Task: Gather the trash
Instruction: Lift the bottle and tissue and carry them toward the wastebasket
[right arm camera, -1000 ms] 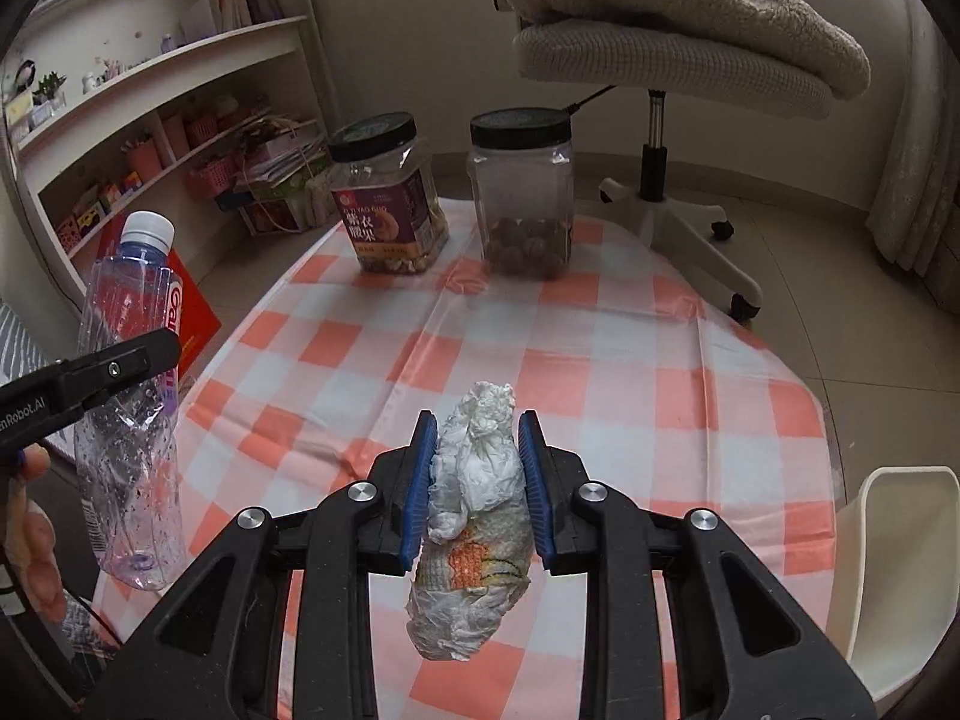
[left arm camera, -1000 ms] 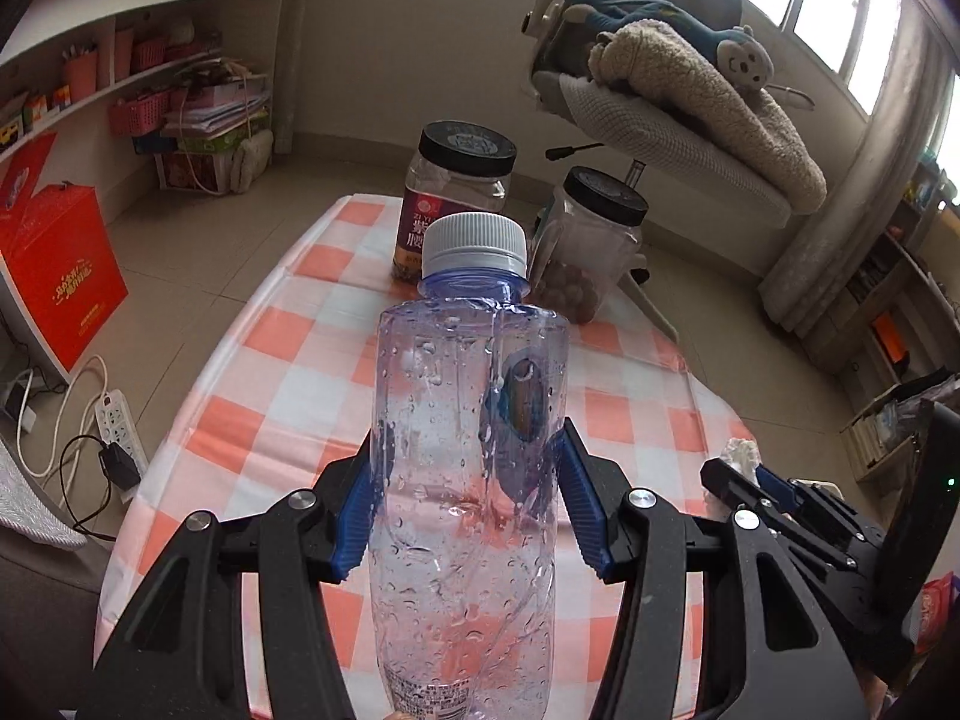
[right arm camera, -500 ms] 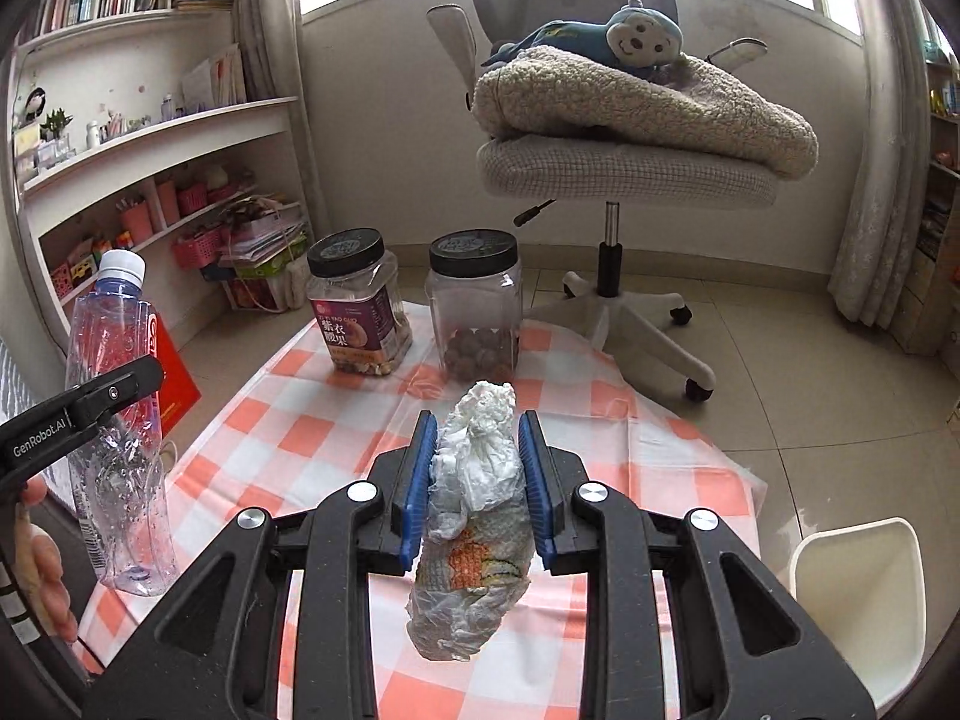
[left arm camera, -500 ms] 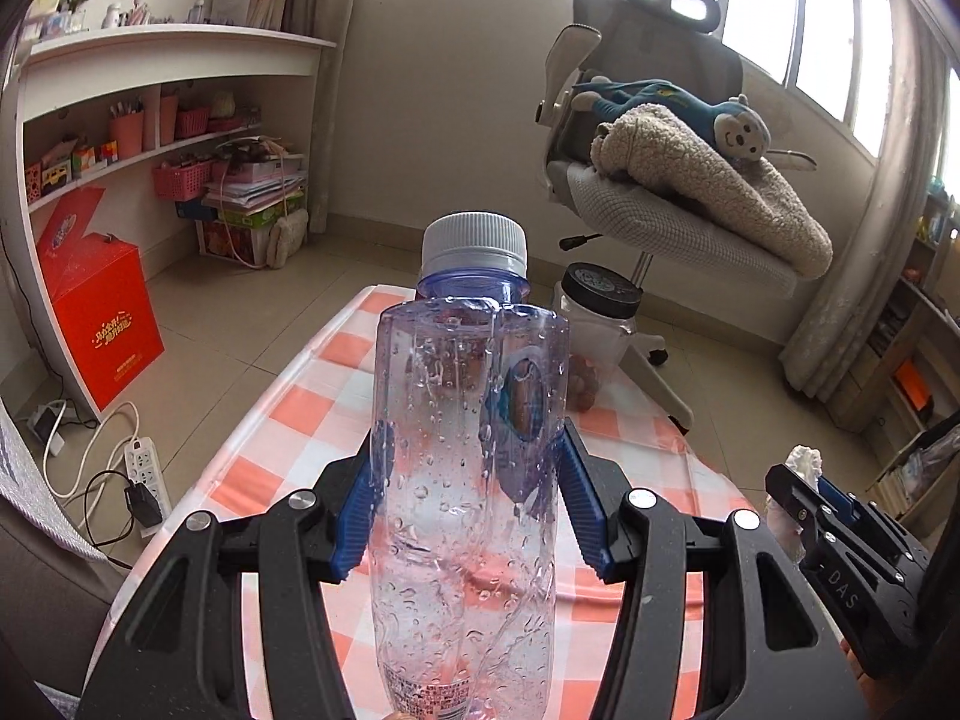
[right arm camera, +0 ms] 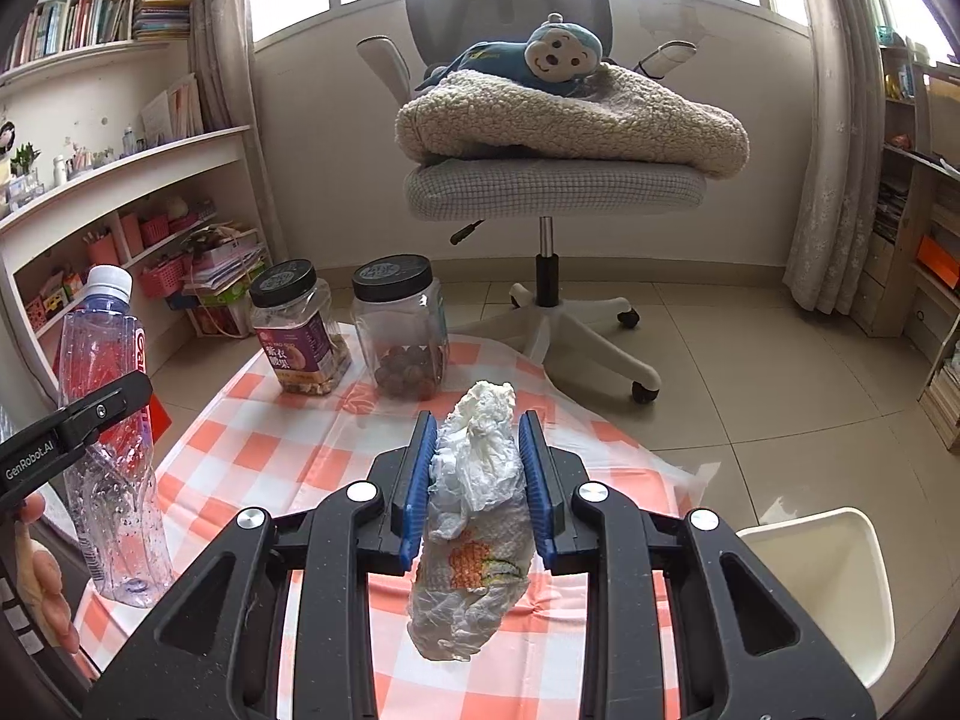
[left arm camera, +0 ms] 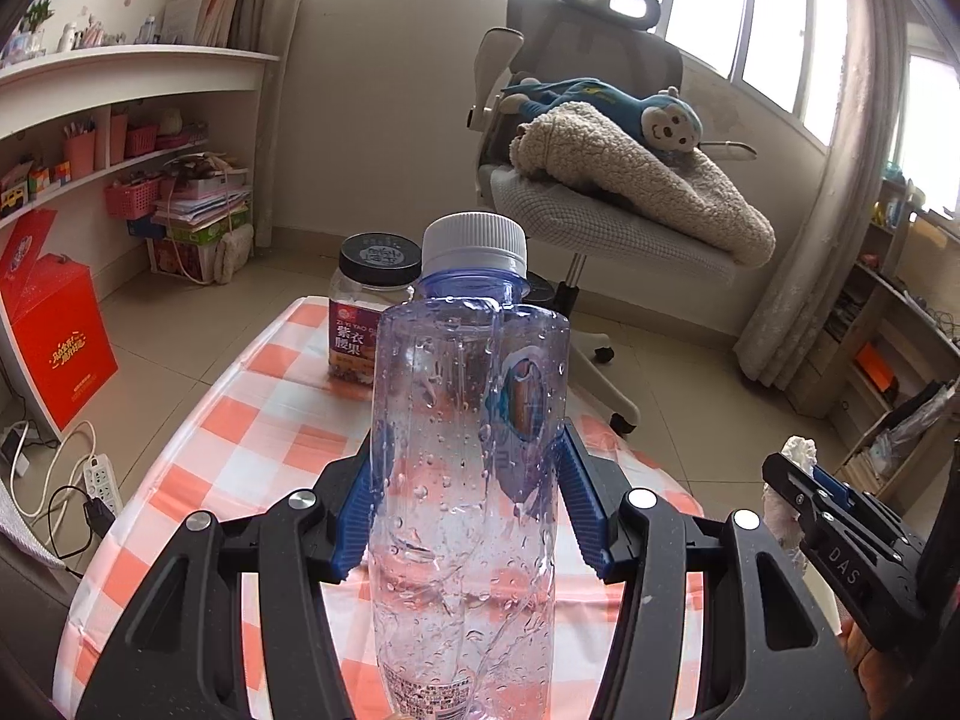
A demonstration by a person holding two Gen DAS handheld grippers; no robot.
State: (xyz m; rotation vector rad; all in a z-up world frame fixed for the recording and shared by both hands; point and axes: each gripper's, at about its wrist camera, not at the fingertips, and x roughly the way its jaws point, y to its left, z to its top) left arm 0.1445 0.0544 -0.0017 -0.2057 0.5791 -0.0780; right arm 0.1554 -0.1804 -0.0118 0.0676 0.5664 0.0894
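The surface (right arm camera: 288,438) wore an orange-and-white checked cloth; two dark-lidded jars stood near its far edge, a labelled jar (right arm camera: 300,330) beside a clear jar (right arm camera: 401,330) of brown round things; past them a grey office chair (right arm camera: 552,186) carried a fleece blanket (right arm camera: 570,117) and a blue monkey toy (right arm camera: 540,57); curved shelves (right arm camera: 120,180) ran along the left wall.

The left tool (left arm camera: 471,504) was clamped on an upright, dented plastic bottle (left arm camera: 465,468), lifted clear of the cloth; the right tool (right arm camera: 478,471) was clenched on a crumpled wrapper (right arm camera: 474,510), also off the cloth.

Only the right wrist view showed a white bin (right arm camera: 828,576) at the surface's right edge and a hand (right arm camera: 42,588) low at left; only the left view showed the red box (left arm camera: 57,324) and power strip (left arm camera: 99,480) on the floor.

Open tiled floor lay beyond the far edge, around the chair base.
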